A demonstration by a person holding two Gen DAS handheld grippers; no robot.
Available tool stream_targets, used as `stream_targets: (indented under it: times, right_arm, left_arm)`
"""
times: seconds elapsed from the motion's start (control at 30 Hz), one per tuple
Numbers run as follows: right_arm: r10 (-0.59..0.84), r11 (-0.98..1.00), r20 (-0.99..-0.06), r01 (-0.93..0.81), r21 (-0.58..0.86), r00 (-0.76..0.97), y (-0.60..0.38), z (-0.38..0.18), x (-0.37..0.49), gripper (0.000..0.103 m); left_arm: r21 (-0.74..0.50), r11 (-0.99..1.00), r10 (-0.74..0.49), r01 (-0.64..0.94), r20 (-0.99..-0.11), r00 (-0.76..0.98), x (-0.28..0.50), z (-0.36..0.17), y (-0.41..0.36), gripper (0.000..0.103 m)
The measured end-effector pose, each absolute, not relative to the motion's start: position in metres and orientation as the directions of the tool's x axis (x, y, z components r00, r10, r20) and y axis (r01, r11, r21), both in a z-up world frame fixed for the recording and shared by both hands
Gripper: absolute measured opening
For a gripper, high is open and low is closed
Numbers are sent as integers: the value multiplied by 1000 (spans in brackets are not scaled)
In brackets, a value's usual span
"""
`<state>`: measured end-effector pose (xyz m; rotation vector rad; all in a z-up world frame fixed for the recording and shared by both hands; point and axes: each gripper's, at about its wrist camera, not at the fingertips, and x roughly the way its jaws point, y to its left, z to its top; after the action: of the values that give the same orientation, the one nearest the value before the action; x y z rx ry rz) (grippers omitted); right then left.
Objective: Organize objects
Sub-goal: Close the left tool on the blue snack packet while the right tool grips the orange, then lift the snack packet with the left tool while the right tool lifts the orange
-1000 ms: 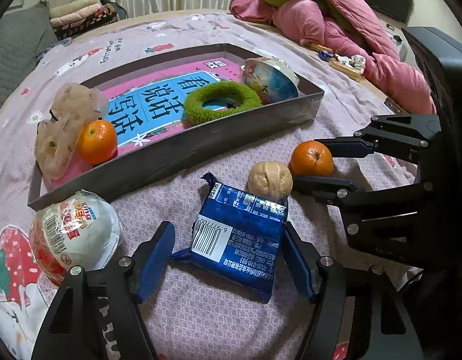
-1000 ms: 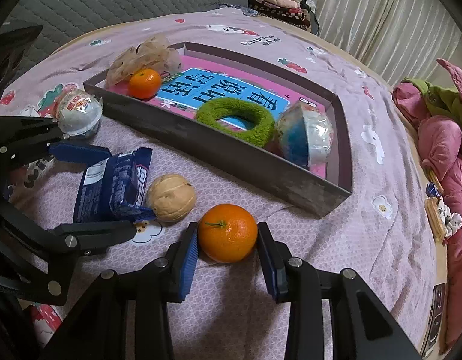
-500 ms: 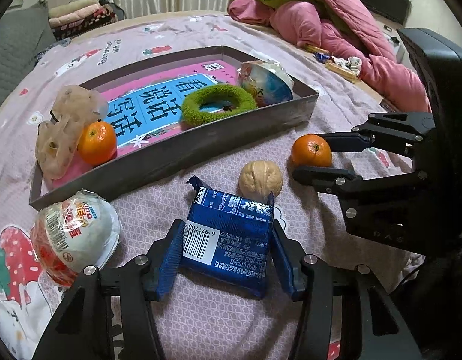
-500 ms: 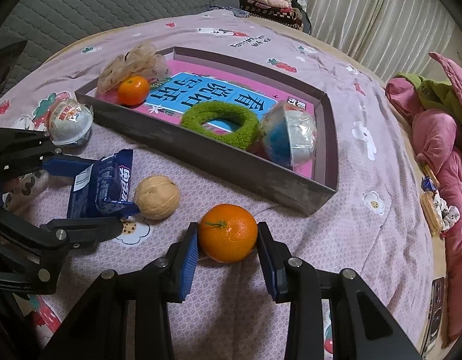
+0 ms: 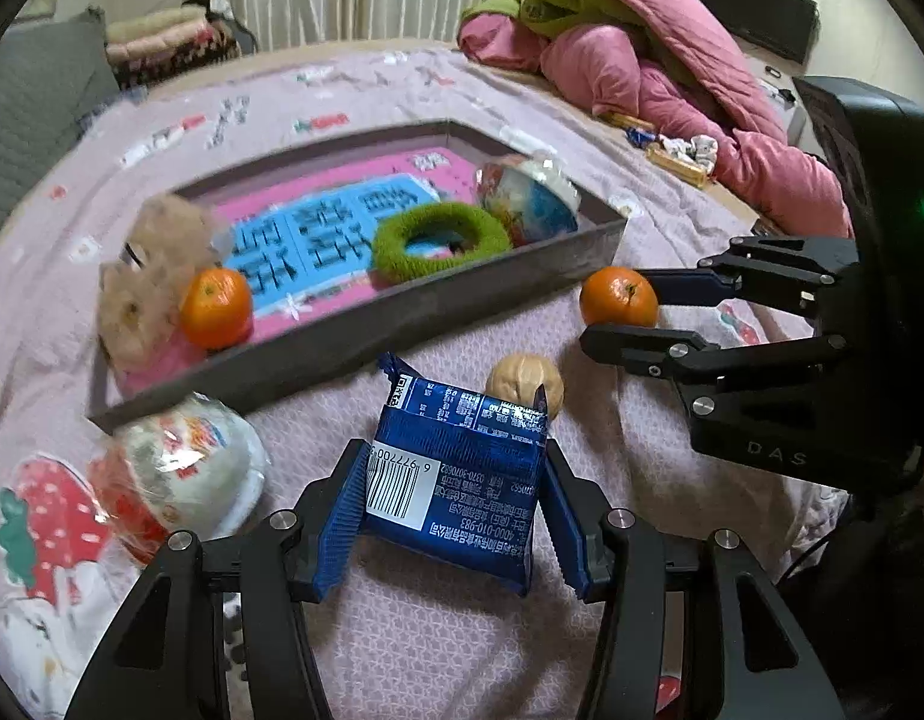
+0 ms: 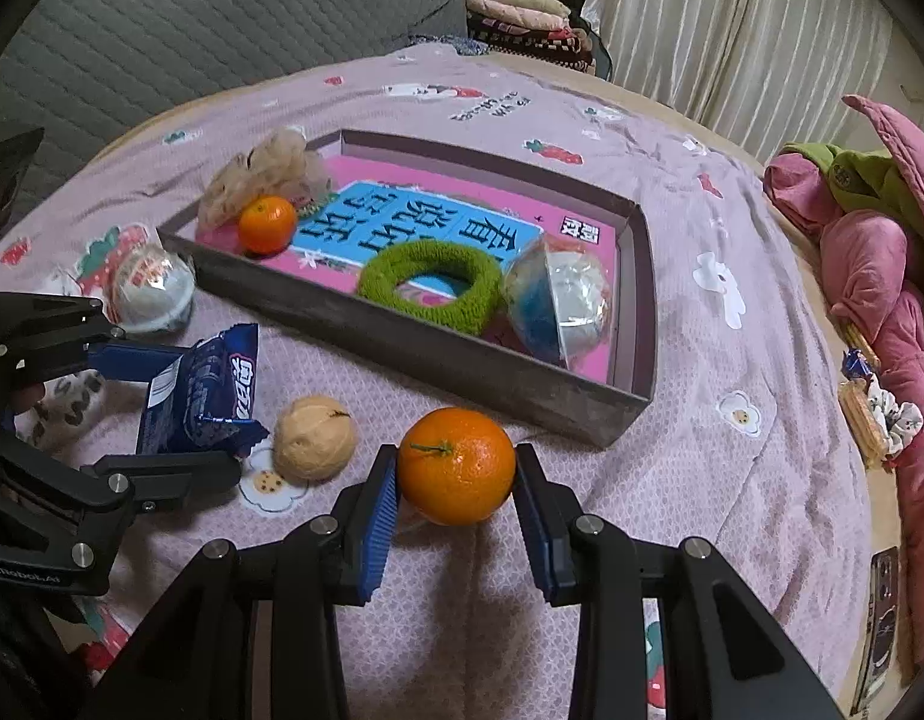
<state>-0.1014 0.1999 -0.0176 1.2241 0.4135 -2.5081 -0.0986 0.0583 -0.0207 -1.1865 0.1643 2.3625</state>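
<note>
Over the last second both tongs closed and lifted: left tongs point(image 5: 453, 510) now pinch the blue packet point(image 5: 462, 474), right tongs point(image 6: 456, 504) the orange point(image 6: 456, 465), both ready for the box point(image 6: 630, 408) at twelve o'clock.

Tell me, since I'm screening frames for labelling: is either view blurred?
Left wrist view: the shallow grey tray and its contents smear with motion blur, while the blue foil snack packet between the left tongs stays sharp. Right wrist view: crisp throughout, with fisheye bending at the edges.
</note>
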Motion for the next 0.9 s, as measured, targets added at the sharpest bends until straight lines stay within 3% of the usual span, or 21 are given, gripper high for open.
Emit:
stream_targets:
  times: [0.9]
  right_arm:
    - [-225,-918,-710,389,-74,-667,186,16,-108,38]
  left_arm:
    - [-151,-890,398,-431,-720,-569,-104,13,46,57]
